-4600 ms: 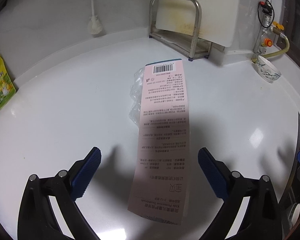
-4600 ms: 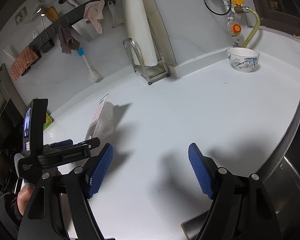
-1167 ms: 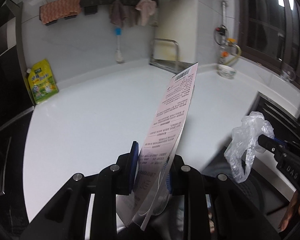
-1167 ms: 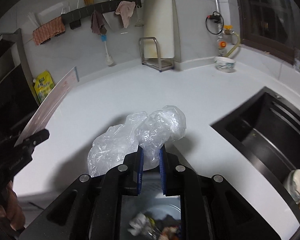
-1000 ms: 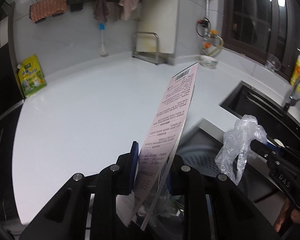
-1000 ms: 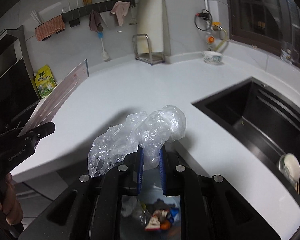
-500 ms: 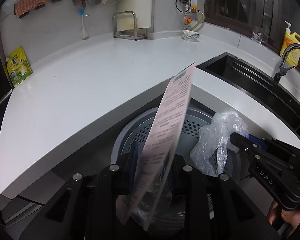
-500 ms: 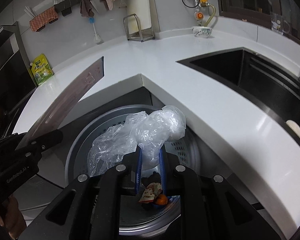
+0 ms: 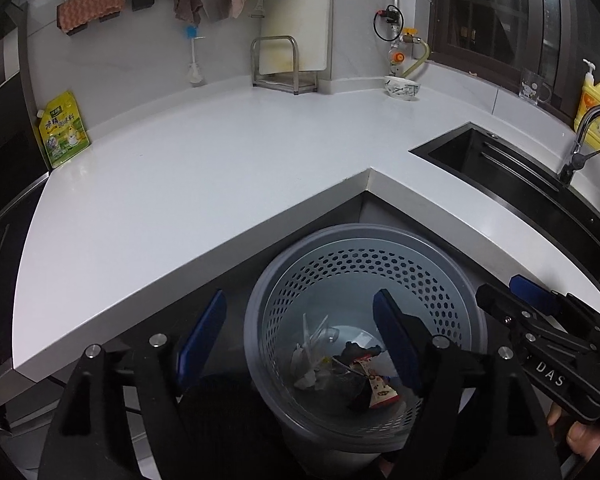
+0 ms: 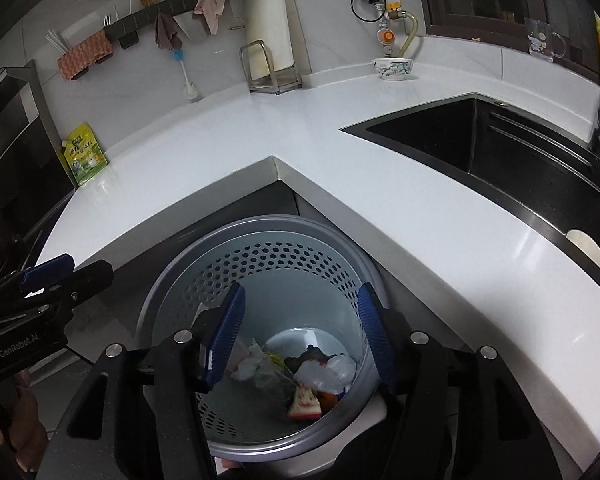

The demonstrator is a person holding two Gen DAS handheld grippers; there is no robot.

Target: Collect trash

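Observation:
A grey perforated trash bin (image 9: pixel 360 264) (image 10: pixel 268 256) stands on the floor under the counter corner. Trash lies at its bottom: crumpled clear plastic (image 10: pixel 328 368), white scraps (image 9: pixel 306 364) and a red and white wrapper (image 9: pixel 382 390) (image 10: pixel 306 400). My left gripper (image 9: pixel 300 340) is open and empty above the bin's left rim. My right gripper (image 10: pixel 300 332) is open and empty above the bin's opening. The right gripper shows at the right edge of the left wrist view (image 9: pixel 540 340); the left gripper shows at the left of the right wrist view (image 10: pixel 40 296).
A white L-shaped counter (image 9: pixel 204 184) wraps behind the bin. On it stand a green and yellow pouch (image 9: pixel 62 130), a metal rack with a cutting board (image 9: pixel 286 64) and a bowl (image 9: pixel 402 88). A black sink (image 10: pixel 512 160) with a tap lies to the right.
Both grippers have opened. The pink printed sheet has left the left gripper and the clear plastic bag has left the right gripper; the plastic now lies in the bin.

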